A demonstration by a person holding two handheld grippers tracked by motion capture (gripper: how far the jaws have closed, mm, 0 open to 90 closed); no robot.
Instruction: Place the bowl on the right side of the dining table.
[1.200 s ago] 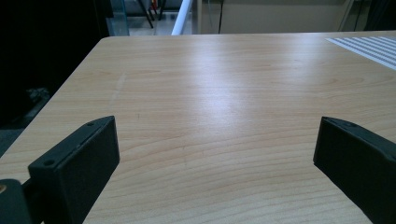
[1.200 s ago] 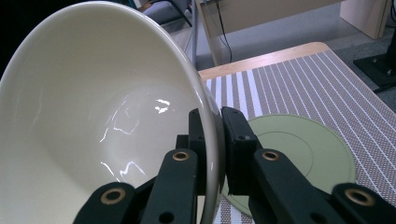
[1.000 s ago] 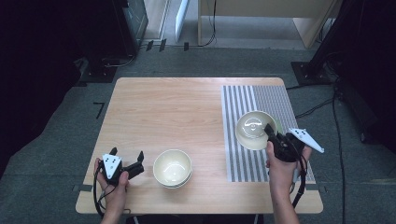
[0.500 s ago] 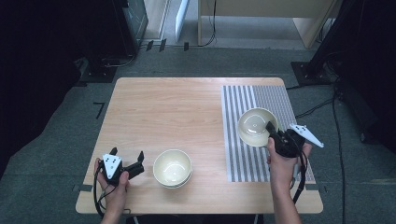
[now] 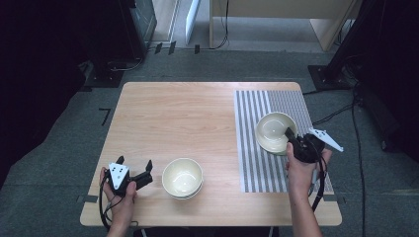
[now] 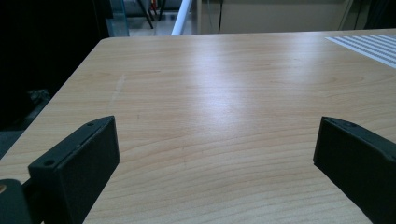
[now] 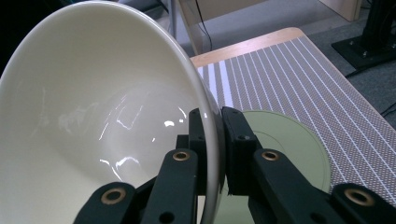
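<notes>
Cream bowl (image 5: 274, 129) is tilting, rim clamped in right gripper (image 5: 291, 139) | plate (image 7: 289, 140) lying beneath | left gripper (image 5: 141, 174) is idling, jaws apart

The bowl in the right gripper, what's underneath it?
Under the lifted bowl lies a pale green plate on the striped mat. The bowl hides the plate's left part.
</notes>
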